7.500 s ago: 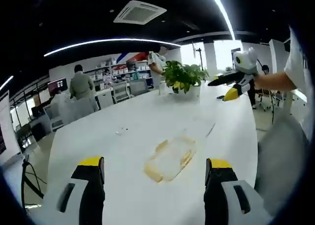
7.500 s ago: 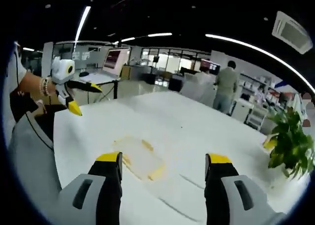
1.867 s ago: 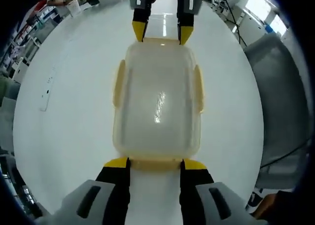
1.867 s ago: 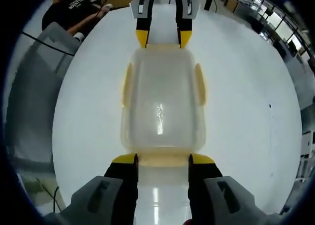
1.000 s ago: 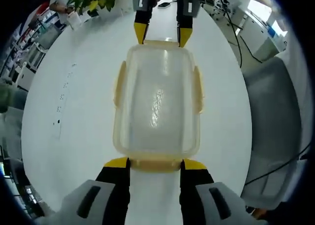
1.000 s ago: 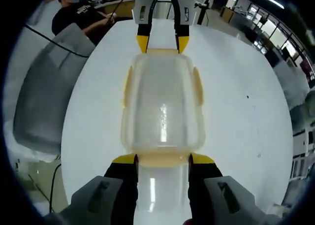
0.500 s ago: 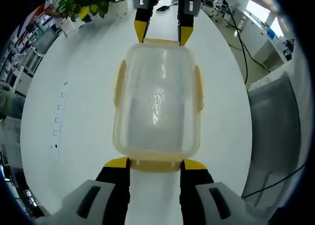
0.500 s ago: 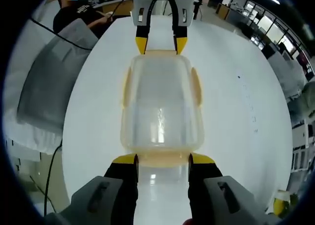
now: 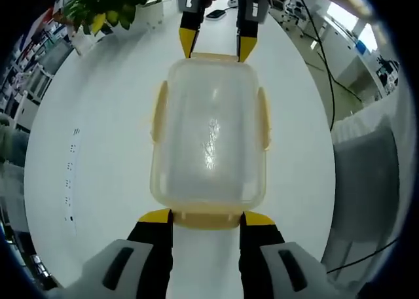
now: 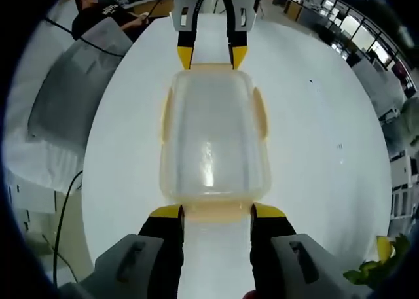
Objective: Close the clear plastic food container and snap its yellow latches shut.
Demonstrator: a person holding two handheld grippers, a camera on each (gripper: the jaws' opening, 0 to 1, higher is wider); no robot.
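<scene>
Bright, even overhead light. Glare streaks the container lid [image 9: 209,139] and white table [image 10: 314,155]. Fisheye bending blurs the edges.

Since 7.5 s ago, the container [image 9: 208,132] is reached by the left gripper [image 9: 206,215] and right gripper [image 10: 214,211], once well apart above the table [image 9: 98,116]; each is now set at 1 end latch. Since 1.9 s ago, only the background is shifted.

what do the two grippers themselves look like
Both match. The left gripper has two black jaws capped with yellow tips, rising from light grey housings with dark oval slots. The right gripper has the same black jaws, yellow tips and grey slotted housings. Seen from the opposite side, each has a pale body.
</scene>
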